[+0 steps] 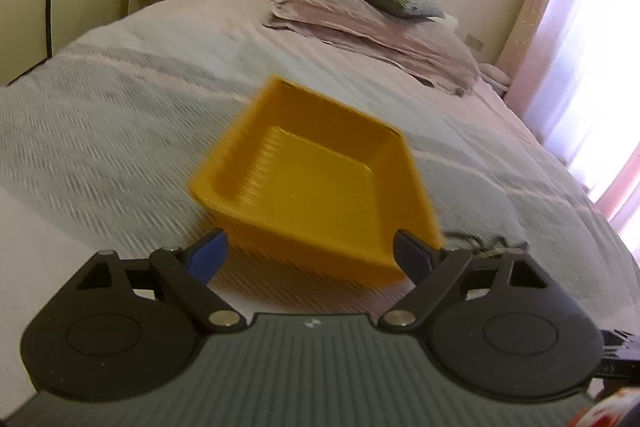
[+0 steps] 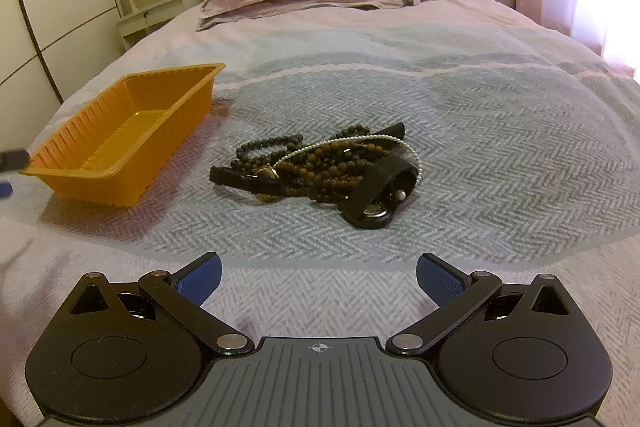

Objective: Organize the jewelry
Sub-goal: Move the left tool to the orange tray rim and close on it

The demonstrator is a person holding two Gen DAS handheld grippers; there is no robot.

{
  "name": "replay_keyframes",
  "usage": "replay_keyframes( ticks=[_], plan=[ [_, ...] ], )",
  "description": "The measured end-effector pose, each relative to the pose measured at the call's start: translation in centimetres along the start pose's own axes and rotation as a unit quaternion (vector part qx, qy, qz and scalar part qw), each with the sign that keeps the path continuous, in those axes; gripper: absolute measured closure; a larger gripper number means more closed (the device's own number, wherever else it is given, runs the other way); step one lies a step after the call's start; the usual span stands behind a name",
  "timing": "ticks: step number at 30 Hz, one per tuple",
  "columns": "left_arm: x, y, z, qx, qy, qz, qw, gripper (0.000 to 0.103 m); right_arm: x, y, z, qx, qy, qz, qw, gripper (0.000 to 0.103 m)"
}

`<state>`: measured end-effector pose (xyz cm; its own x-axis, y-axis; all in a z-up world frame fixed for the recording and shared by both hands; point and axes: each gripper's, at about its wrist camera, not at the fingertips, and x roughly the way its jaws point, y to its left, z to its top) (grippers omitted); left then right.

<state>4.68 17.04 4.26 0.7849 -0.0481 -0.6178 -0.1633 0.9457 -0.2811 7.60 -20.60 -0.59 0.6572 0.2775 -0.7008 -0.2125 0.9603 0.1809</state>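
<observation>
Right now left gripper point(image 1: 310, 255) fingers wide, straddling near end of orange tray point(image 1: 316, 183), pads not clearly pressing it; tray empty, on bed point(image 2: 480, 155), long axis running away from fingers. Jewelry pile point(image 2: 324, 167) (bead strands, pearl string, black watch strap) lies right of tray, dead ahead of right gripper point(image 2: 318, 277), fingers wide, empty, nothing between
</observation>
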Motion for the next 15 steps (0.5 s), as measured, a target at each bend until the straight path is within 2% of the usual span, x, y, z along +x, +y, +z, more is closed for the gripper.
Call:
replay_keyframes(
  ticks=[5,6,7,11,15],
  plan=[
    [2.6,3.5,3.3,0.023,0.010,0.001,0.9997,0.029,1.8,0.5,0.4,-0.002,0.008,-0.004,1.000,0.000],
    [3.4,4.1,3.7,0.029,0.021,-0.005,0.9993,0.033,2.2,0.7,0.4,-0.003,0.010,-0.005,1.000,0.000],
    [4.2,4.5,4.0,0.033,0.029,-0.005,0.9990,0.045,2.7,0.8,0.4,-0.004,0.013,-0.005,1.000,0.000],
    [6.5,4.9,4.1,0.056,0.048,-0.001,0.9973,0.050,4.3,1.3,0.3,-0.008,0.025,-0.004,1.000,0.000],
    [7.8,4.9,3.9,0.072,0.065,-0.011,0.9952,0.062,5.6,1.4,0.4,-0.009,0.030,-0.007,0.999,0.000]
  ],
)
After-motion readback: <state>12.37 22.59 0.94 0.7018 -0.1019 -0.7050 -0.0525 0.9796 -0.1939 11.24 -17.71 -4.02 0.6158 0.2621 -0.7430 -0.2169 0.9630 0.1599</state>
